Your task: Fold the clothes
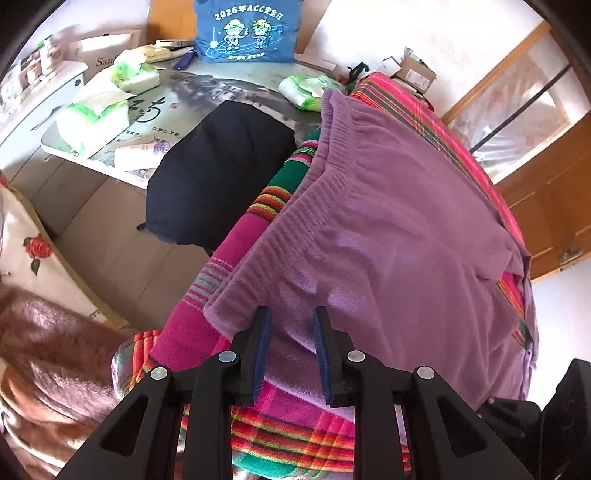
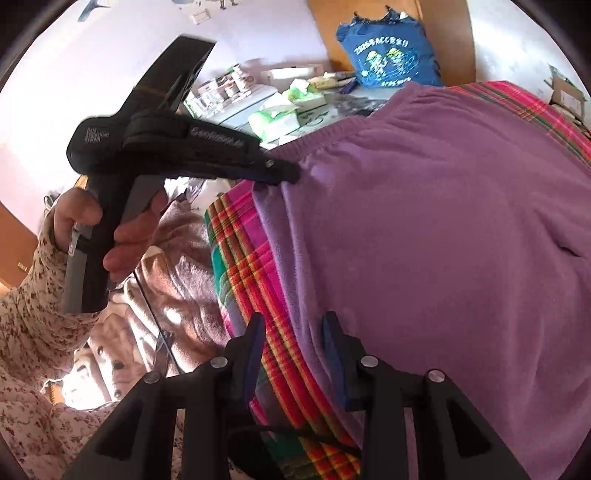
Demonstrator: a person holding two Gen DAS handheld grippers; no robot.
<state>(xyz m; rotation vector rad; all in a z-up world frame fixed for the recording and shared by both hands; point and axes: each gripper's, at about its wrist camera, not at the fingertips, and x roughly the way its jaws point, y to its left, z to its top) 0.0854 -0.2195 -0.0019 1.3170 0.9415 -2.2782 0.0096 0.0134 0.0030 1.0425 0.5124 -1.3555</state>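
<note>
Purple fleece trousers (image 1: 388, 229) lie spread on a bright striped blanket (image 1: 229, 254), with the ribbed waistband toward the far end. My left gripper (image 1: 291, 317) hovers at their near left edge, jaws apart, and the flat cloth shows between the fingers. In the right wrist view the left gripper (image 2: 290, 172) touches the trousers (image 2: 424, 221) near the waistband corner, held by a hand in a floral sleeve (image 2: 129, 229). My right gripper (image 2: 293, 325) stands open over the trousers' side edge and the blanket (image 2: 243, 251), gripping nothing.
A black cushion (image 1: 221, 177) sits just left of the blanket. Behind it is a table (image 1: 177, 110) with tissue packs (image 1: 92, 118) and a blue bag (image 1: 247, 29). Brown fuzzy fabric (image 1: 48, 332) lies at the lower left. A wooden cabinet (image 1: 546, 206) is on the right.
</note>
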